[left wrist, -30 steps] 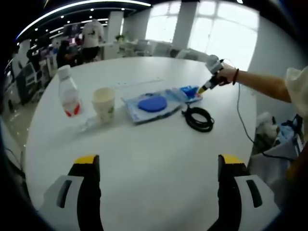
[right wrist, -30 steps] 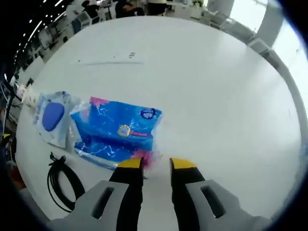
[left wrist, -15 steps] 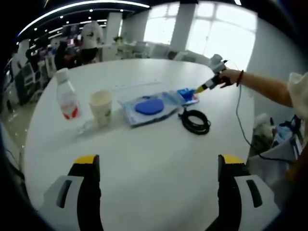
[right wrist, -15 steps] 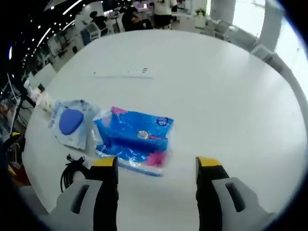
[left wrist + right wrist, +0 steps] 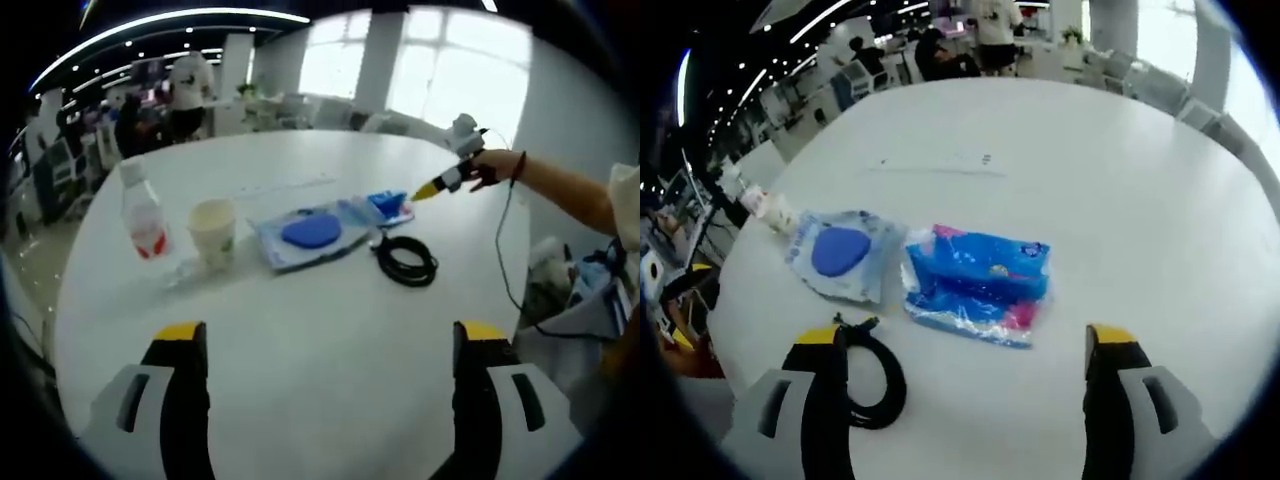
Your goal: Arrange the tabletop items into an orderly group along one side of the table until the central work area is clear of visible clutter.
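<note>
blue wipes pack (image 5: 978, 283): flat on desk (image 5: 1140, 210), beside pouch (image 5: 843, 254) | handling: likely light, soft, crinkly, slippery film; pinch an edge seam | right hand-held gripper (image 5: 965, 345): jaws wide, empty | left hand-held gripper (image 5: 325, 335): wide, empty

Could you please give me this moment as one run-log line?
left gripper: open, empty | right gripper: open, above table | blue pack: released, beside pouch | cable, cup, bottle: untouched
</note>
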`<state>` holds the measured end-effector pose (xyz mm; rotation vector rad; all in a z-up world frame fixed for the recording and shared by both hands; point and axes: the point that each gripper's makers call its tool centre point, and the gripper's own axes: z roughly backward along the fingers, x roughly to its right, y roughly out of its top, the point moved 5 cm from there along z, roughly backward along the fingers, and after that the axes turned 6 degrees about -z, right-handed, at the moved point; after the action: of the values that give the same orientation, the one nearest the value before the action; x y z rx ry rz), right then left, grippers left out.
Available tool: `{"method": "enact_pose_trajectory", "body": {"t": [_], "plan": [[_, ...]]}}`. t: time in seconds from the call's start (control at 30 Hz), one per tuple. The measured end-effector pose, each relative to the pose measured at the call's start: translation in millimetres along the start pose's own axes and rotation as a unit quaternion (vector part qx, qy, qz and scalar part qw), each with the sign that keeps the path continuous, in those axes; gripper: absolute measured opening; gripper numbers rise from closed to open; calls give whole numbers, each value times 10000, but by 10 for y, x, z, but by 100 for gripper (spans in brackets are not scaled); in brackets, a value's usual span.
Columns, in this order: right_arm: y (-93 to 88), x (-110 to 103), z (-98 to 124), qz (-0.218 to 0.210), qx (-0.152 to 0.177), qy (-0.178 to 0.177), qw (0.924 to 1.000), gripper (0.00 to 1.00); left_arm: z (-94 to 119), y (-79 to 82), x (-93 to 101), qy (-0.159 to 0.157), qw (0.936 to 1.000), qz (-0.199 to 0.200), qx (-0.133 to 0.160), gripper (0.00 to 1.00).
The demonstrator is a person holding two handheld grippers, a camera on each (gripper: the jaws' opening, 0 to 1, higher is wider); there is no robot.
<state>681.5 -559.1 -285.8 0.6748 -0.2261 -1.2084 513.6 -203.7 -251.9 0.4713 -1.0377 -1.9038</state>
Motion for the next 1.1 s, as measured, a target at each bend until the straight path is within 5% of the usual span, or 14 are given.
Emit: {"method": "enact_pose_trajectory", "body": {"t": [1.1], "plan": [[-489,-1173,917,691,817,821,9909,99,346,80,59,139,9993,-12,335,99]]}}
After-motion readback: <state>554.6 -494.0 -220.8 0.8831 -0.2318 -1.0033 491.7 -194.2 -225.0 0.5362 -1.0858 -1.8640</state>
